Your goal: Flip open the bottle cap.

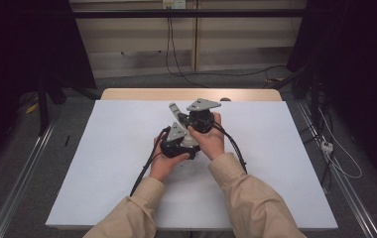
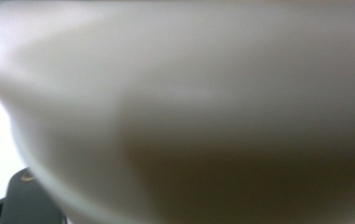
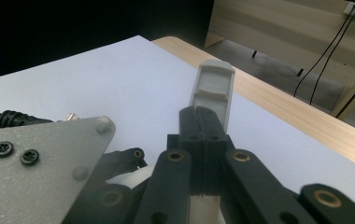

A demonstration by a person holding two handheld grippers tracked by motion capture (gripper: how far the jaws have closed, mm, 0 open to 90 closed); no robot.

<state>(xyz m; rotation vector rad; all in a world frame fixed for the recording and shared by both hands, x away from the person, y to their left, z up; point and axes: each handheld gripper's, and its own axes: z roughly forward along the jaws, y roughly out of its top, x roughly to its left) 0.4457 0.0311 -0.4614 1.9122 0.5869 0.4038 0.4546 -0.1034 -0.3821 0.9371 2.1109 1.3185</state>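
A pale grey plastic piece (image 3: pixel 215 88) sits between black jaws, over a white table sheet (image 1: pixel 102 163) edged in light wood; the sleeves (image 1: pixel 256 198) are beige.

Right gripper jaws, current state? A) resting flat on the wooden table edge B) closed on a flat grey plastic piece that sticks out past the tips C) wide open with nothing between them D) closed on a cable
B: in the right gripper view the right gripper has its two black jaws pressed together, with the grey plastic piece standing out beyond them above the white table sheet.
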